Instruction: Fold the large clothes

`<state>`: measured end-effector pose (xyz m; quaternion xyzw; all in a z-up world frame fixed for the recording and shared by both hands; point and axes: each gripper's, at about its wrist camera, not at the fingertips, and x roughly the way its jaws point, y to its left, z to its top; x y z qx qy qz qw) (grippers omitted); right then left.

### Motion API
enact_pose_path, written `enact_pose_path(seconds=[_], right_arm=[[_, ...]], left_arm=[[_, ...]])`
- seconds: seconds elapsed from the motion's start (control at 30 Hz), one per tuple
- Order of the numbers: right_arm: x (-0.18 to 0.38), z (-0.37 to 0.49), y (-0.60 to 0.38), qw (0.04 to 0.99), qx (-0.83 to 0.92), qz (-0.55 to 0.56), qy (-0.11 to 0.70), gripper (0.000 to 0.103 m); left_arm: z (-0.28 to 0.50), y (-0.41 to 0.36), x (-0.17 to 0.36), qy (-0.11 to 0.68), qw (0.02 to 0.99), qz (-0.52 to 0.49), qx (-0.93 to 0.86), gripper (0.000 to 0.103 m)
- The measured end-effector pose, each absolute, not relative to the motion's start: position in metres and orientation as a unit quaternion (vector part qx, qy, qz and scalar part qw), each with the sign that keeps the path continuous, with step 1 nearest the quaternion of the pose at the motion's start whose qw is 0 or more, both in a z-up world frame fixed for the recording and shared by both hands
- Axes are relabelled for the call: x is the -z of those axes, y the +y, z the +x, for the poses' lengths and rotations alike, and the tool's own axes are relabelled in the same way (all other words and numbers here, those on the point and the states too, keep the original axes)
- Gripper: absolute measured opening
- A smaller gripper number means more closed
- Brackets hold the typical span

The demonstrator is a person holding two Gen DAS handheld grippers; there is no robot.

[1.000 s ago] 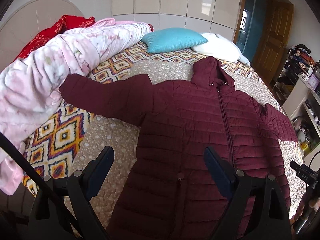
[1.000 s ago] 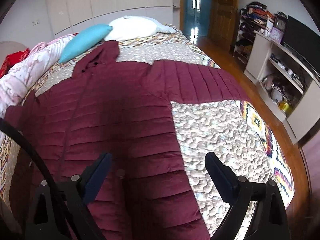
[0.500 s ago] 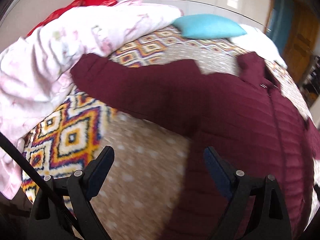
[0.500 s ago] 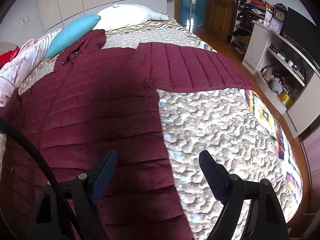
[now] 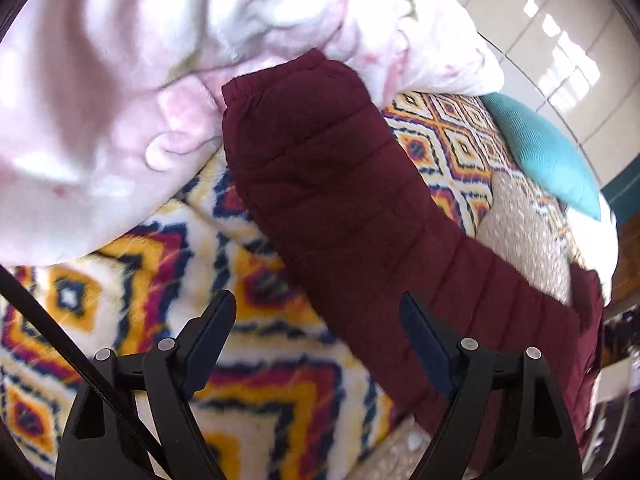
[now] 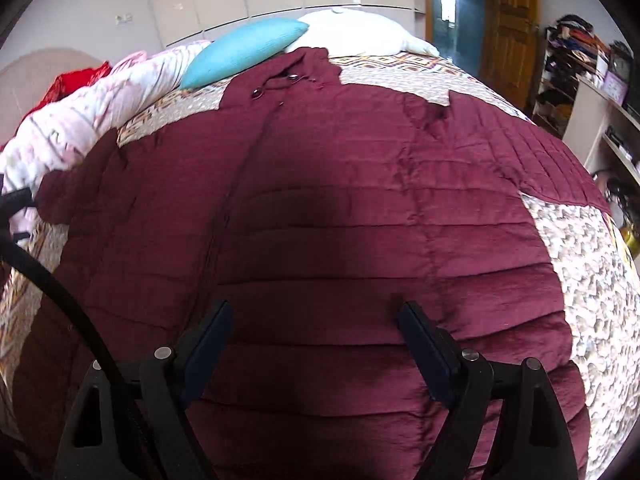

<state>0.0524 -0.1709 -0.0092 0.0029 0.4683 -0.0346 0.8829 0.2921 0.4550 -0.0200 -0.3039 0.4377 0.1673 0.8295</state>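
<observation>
A maroon quilted hooded jacket (image 6: 340, 208) lies spread face up on the bed, zipper shut, hood toward the pillows. In the right wrist view my right gripper (image 6: 316, 312) hovers open low over the jacket's body, right of the zipper, with nothing pinched. The left wrist view shows the jacket's outstretched sleeve (image 5: 340, 184), its cuff (image 5: 280, 80) resting against a pink blanket. My left gripper (image 5: 316, 308) is low over that sleeve. Its jaws are closing, the sleeve's edge lies between them near the right finger, and the pads are clear of the fabric.
A heaped pink blanket (image 5: 120, 80) borders the sleeve's end. The patterned bedspread (image 5: 120, 280) lies under everything. A teal pillow (image 6: 244, 50) and a white pillow (image 6: 352, 34) sit beyond the hood. Shelves (image 6: 592, 80) and a wooden door (image 6: 508, 20) stand to the right of the bed.
My left gripper swung left from the jacket's body and dropped to the sleeve near its cuff. My right gripper shifted left from the jacket's edge onto its body and came lower.
</observation>
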Motion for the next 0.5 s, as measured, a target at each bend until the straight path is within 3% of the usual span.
enact_pose_path(seconds=[0.2, 0.27, 0.33, 0.5], right_arm=[[0.018, 0.053, -0.177, 0.879, 0.043, 0.017, 0.475, 0.093], [0.02, 0.054, -0.176, 0.879, 0.045, 0.016, 0.475, 0.095], [0.022, 0.055, -0.172, 0.879, 0.046, 0.005, 0.475, 0.097], [0.025, 0.056, -0.172, 0.877, 0.044, -0.001, 0.479, 0.1]], left_arm=[[0.311, 0.467, 0.029, 0.431, 0.83, -0.312, -0.169, 0.083], [0.315, 0.467, 0.025, 0.431, 0.831, -0.305, -0.176, 0.077], [0.319, 0.466, 0.022, 0.437, 0.831, -0.294, -0.179, 0.012], [0.311, 0.459, -0.001, 0.427, 0.834, -0.296, -0.184, 0.006]])
